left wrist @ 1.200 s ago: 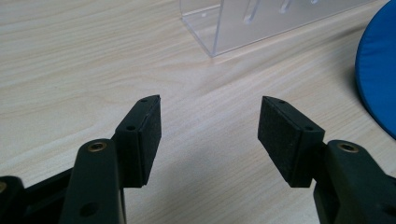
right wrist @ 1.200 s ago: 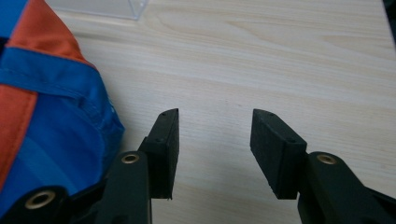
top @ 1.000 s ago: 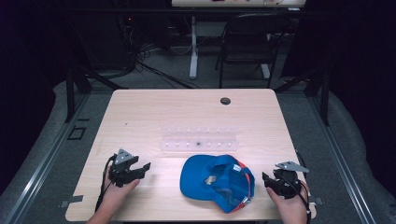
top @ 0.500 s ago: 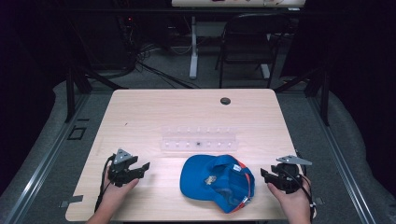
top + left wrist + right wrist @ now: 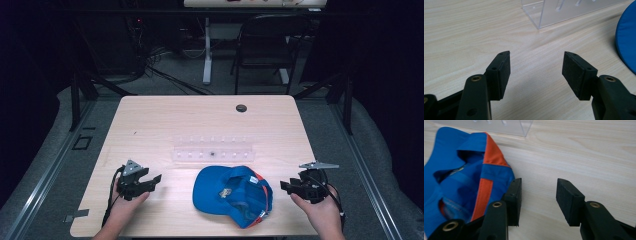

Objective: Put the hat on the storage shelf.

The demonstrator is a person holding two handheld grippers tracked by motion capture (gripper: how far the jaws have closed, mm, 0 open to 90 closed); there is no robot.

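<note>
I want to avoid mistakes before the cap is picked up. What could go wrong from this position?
The right gripper has been closing on bare table, with the blue cap beside its jaws; it may miss the fabric. The cap lies upside down and soft, so it could slide or fold. The clear rack stands just behind the cap and could be bumped.

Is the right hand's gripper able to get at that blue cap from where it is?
Probably yes: the right gripper sits just beside the blue cap, jaws apart with nothing between them, and bare table lies between them.

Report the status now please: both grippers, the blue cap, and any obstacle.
Left gripper open, empty. Right gripper open, jaws just closing a little, nothing between them. Blue cap upside down between both. Clear rack behind the cap, not blocking.
</note>
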